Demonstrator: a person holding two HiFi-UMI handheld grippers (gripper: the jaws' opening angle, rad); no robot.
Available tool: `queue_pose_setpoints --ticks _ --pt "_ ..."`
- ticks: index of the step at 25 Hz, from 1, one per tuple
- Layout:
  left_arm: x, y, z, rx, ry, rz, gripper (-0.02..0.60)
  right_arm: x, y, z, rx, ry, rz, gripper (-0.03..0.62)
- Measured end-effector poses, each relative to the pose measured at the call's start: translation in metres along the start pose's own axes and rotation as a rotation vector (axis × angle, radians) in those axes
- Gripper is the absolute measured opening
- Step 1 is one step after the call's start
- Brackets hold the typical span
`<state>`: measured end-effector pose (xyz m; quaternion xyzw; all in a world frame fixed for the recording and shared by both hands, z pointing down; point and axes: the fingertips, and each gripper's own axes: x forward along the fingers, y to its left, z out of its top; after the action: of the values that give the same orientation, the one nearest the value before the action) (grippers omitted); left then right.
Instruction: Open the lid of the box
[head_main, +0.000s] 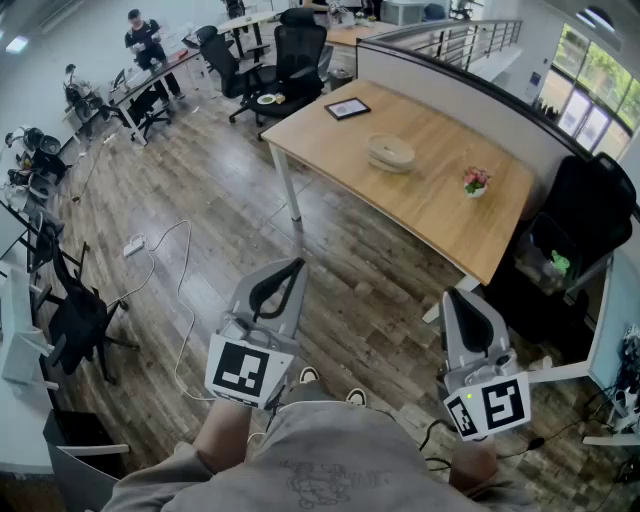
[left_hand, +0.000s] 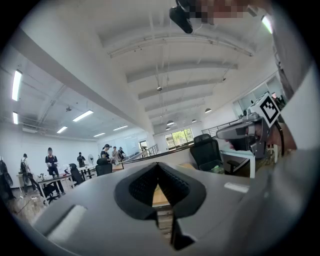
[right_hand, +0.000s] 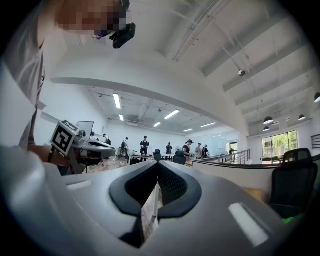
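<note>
The left hand-held gripper (head_main: 294, 268) and the right hand-held gripper (head_main: 456, 298) are held level over the wood floor (head_main: 210, 185). The jaws of these 2 are pressed together with nothing between them. Well ahead, the round box (head_main: 390, 152) sits on the tabletop (head_main: 430, 215), between a dark frame (head_main: 347, 108) and a small flower pot (head_main: 476, 182).

Grey shirt (head_main: 320, 455), grey left gripper (head_main: 296, 263), grey right gripper (head_main: 452, 295), black-padded fingers (left_hand: 140, 187), black-and-white marker cubes (head_main: 243, 370)
</note>
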<state>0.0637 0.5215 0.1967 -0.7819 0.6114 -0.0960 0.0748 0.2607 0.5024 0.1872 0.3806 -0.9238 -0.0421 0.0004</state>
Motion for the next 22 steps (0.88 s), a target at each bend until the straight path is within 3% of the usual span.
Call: queue_pose_setpoints --ticks 5,8,16,17,19,20,22 --pt "0.008 -0.005 0.000 0.027 -0.039 -0.018 0.002 -0.002 -0.008 -0.002 -0.021 -0.006 -0.022 0.011" --pt "0.015 -0.011 0.004 -0.010 -0.034 -0.029 0.002 -0.002 -0.013 -0.003 -0.020 0.001 -0.021 0.011" --pt "0.023 -0.009 -0.003 -0.053 -0.022 0.035 0.002 -0.008 -0.024 -0.007 0.000 -0.005 -0.023 0.011" --pt "0.023 -0.006 -0.001 -0.060 -0.045 0.054 0.019 -0.007 -0.025 -0.009 0.002 -0.002 -0.023 0.011" --pt "0.027 0.001 0.002 -0.080 -0.085 0.079 0.285 -0.005 -0.027 -0.013 0.006 0.006 -0.020 0.011" --pt "0.029 0.003 0.001 -0.088 -0.087 0.080 0.336 -0.003 -0.028 -0.015 0.008 0.011 -0.016 0.011" --pt "0.034 0.006 -0.005 -0.088 -0.072 0.069 0.348 0.002 -0.027 -0.018 0.009 0.016 -0.006 0.011"
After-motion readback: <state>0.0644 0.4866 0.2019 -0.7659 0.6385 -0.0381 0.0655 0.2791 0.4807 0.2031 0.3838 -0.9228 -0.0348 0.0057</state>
